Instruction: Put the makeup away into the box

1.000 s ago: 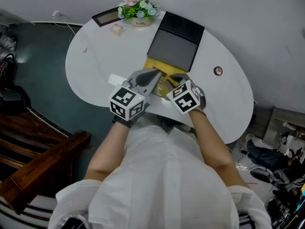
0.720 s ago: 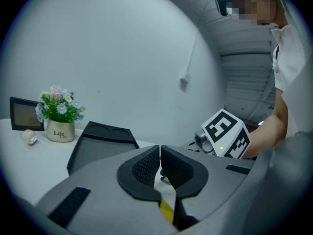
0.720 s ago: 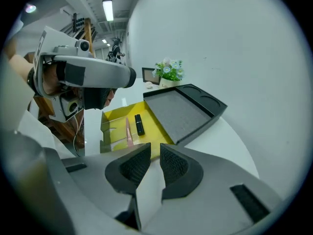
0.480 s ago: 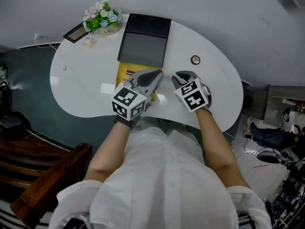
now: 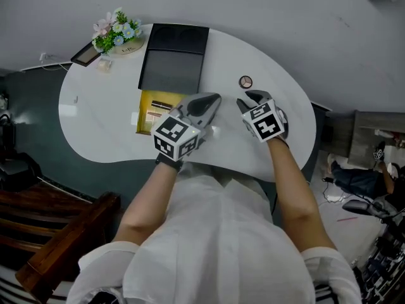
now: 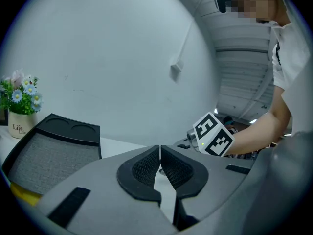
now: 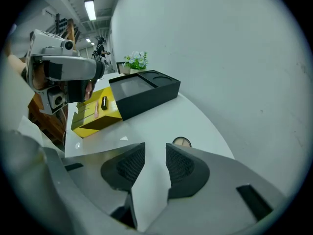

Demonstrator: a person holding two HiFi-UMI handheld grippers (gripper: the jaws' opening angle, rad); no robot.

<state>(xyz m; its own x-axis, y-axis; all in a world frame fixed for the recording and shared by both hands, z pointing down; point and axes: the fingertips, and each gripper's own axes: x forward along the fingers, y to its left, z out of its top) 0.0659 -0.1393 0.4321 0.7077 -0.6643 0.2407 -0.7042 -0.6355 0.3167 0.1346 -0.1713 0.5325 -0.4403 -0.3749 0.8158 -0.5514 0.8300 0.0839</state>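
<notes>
A yellow box (image 5: 156, 111) lies open on the white table (image 5: 95, 119), with slim makeup items (image 7: 103, 102) in it. Its black lid (image 5: 173, 57) stands raised behind it. A small round compact (image 5: 245, 82) rests alone on the table to the right. My right gripper (image 5: 254, 96) hovers just short of the compact (image 7: 182, 142); its jaws are opening with nothing between them. To the right of the box, my left gripper (image 5: 214, 100) has its jaws shut and empty (image 6: 160, 150).
A pot of flowers (image 5: 116, 34) and a dark picture frame (image 5: 85, 54) stand at the table's far left. The table's rounded right edge (image 5: 307, 116) lies close beyond the compact. A wooden bench (image 5: 57, 233) sits on the floor to the left.
Both grippers have moved right, away from the yellow box and toward the compact. The right jaws have gone from nearly shut to open. The left jaws have stayed shut.
</notes>
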